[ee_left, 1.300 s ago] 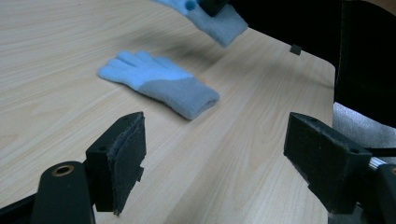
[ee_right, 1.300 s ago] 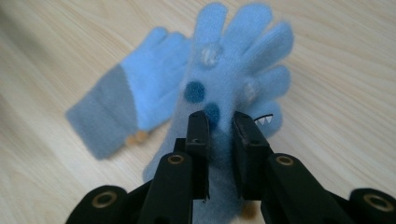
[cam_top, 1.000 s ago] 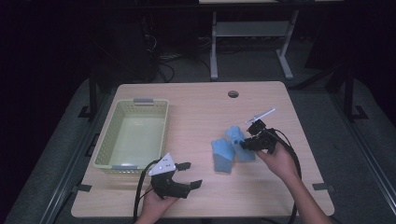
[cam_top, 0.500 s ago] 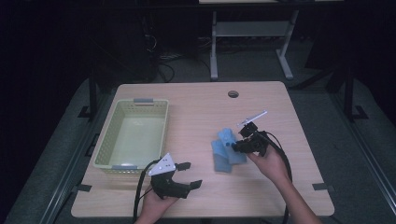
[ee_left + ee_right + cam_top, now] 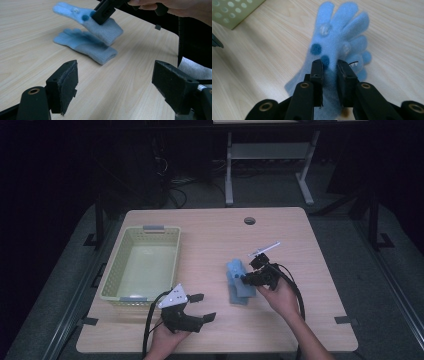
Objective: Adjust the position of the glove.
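Observation:
My right gripper (image 5: 245,279) is shut on a light blue glove (image 5: 337,32) with dark blue dots, pinching it near the palm. The glove (image 5: 100,23) hangs tilted just above a second blue glove (image 5: 85,46), which lies flat on the wooden table (image 5: 300,320). In the high view the held glove (image 5: 234,268) is right of the table's centre, with the flat glove (image 5: 239,296) under it. My left gripper (image 5: 206,307) rests near the front edge, open, with nothing between its pads (image 5: 67,87). It points toward the gloves.
A pale green plastic basket (image 5: 112,270) stands on the left half of the table, and its corner (image 5: 234,10) appears in the right gripper view. A round cable hole (image 5: 249,220) is near the table's far edge. Desk legs and cables stand behind the table.
My right gripper has carried the held glove leftward and slightly down, over the flat glove. The left gripper has stayed in place.

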### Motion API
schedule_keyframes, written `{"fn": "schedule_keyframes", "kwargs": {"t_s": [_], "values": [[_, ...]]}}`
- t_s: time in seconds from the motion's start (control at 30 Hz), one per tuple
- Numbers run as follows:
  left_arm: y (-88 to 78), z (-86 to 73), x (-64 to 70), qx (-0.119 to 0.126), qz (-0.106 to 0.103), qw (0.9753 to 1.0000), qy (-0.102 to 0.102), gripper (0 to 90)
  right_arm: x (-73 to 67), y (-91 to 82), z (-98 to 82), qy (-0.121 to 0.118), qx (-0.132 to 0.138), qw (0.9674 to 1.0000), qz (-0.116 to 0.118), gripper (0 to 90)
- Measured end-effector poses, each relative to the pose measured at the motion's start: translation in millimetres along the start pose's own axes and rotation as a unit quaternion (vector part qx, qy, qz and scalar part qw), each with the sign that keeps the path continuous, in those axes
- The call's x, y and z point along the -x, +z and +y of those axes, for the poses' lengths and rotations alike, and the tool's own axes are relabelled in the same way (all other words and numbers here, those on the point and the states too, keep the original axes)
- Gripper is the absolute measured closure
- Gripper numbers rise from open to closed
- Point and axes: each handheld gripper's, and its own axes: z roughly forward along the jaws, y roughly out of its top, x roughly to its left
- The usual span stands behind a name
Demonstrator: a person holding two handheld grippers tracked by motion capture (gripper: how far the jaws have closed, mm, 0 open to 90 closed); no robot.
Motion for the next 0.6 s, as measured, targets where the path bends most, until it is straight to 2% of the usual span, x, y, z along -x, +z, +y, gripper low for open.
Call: {"fn": "schedule_keyframes", "kwargs": {"t_s": [0.43, 0.6], "values": [[-0.1, 0.0, 0.7, 0.0, 0.0, 1.0, -0.003, 20.6, -4.7, 12.1, -6.1, 0.035, 0.008, 0.9992, 0.02, 75.5], [0.1, 0.0, 0.9, 0.0, -0.001, 1.0, -0.003, 20.6, -4.4, 15.6, -8.8, 0.043, 0.005, 0.9989, 0.016, 74.5]]}}
